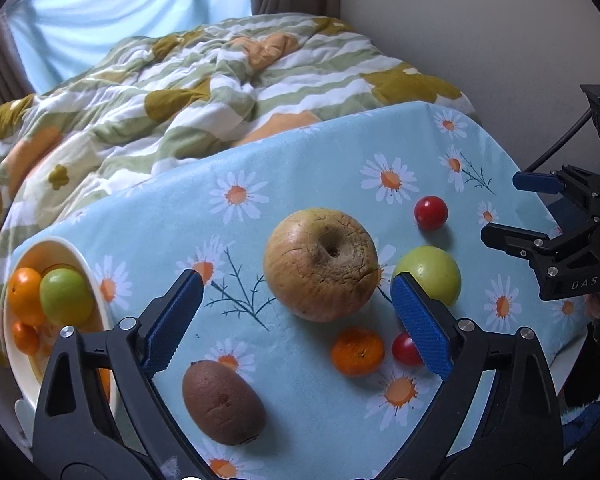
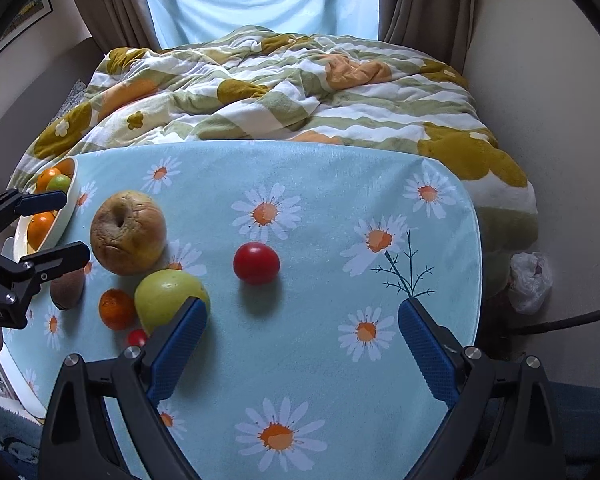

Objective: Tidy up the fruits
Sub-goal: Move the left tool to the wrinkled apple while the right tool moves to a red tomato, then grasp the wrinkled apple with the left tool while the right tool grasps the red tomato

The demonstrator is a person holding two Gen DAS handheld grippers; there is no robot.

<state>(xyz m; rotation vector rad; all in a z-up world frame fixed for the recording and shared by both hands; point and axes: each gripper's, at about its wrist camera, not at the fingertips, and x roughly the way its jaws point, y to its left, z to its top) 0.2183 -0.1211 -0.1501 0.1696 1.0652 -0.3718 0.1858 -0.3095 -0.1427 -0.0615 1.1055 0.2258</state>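
Hovering above the table with the daisy-printed cloth, the left gripper has its jaws spread wide and grasps nothing. Between its ribbed blue pads, a little ahead, sits the big wrinkled apple, yellow-brown with cracked skin. Beside its right pad is a smooth green apple. Nearer to it lie a fuzzy brown kiwi, a dimpled mandarin and a small glossy tomato. Another round red tomato is farther ahead on the right. The cream bowl, at its left, holds mandarins and a green fruit.

The right gripper is also released, jaws wide apart, pointing over the soft cloth. The red tomato lies ahead of it, the green apple touches its left pad in the view. Beyond the table is a rumpled quilt.
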